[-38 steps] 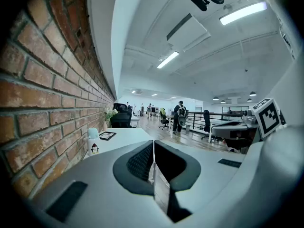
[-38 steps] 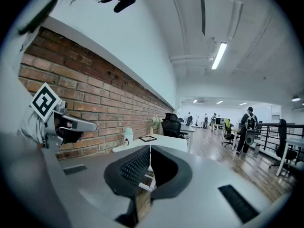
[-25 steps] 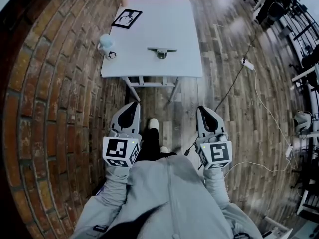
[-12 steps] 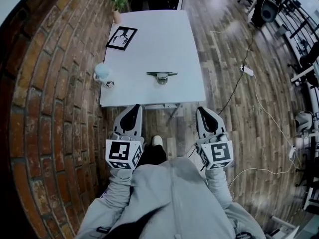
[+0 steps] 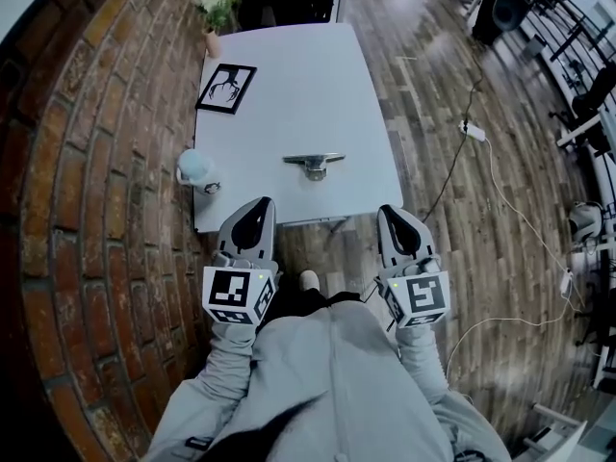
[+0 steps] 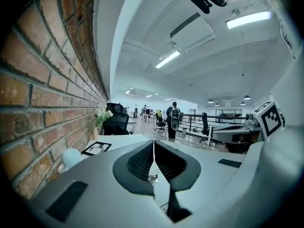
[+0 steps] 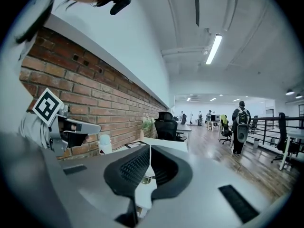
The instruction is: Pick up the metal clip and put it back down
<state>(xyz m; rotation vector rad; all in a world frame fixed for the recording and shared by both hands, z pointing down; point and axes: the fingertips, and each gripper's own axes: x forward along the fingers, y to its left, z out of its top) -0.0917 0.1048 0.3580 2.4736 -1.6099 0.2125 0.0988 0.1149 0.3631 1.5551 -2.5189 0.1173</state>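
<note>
The metal clip (image 5: 313, 164) lies flat on the white table (image 5: 289, 75), near the table's front edge. Both grippers hover short of that edge, pointing toward the table. My left gripper (image 5: 259, 205) is shut with nothing in it, below and left of the clip. My right gripper (image 5: 394, 213) is also shut and empty, below and right of the clip. In the left gripper view the jaws (image 6: 153, 145) meet in a thin line, and the clip (image 6: 152, 177) shows small beneath them. The right gripper view shows its shut jaws (image 7: 149, 148) with the clip (image 7: 146, 178) just below.
A pale cup (image 5: 195, 169) stands at the table's front left corner. A framed black picture (image 5: 226, 89) lies further back, with a flower vase (image 5: 217, 3) behind it. A brick wall (image 5: 87, 162) runs along the left. A cable and power strip (image 5: 471, 131) lie on the wooden floor at right.
The table has come nearer in the head view: both grippers moved forward together and now sit at its front edge. Both stay shut.
</note>
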